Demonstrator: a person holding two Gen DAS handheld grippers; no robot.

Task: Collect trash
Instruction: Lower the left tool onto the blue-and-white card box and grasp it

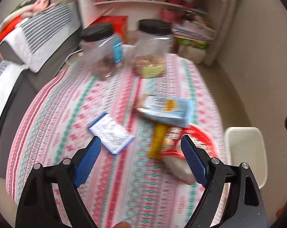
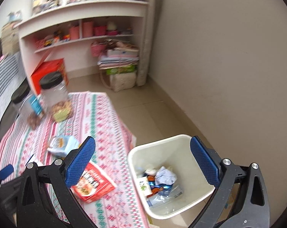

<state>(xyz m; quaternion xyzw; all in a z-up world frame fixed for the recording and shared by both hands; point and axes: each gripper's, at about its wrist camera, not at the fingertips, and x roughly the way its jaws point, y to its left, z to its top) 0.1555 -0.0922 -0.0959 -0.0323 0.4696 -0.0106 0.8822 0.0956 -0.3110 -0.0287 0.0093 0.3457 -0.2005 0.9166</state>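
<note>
Patterned tablecloth (image 1: 71, 114) (pink, teal), beige floor (image 2: 152, 110), shelving (image 2: 82, 28) possibly cluttered.

A white shelf unit (image 2: 82, 32) is seen at upper left against a plain beige wall (image 2: 228, 57), above a tiled floor (image 2: 162, 114).

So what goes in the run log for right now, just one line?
left claw: open, empty | right claw: open, empty | bin: holds trash | red packet: on table
</note>
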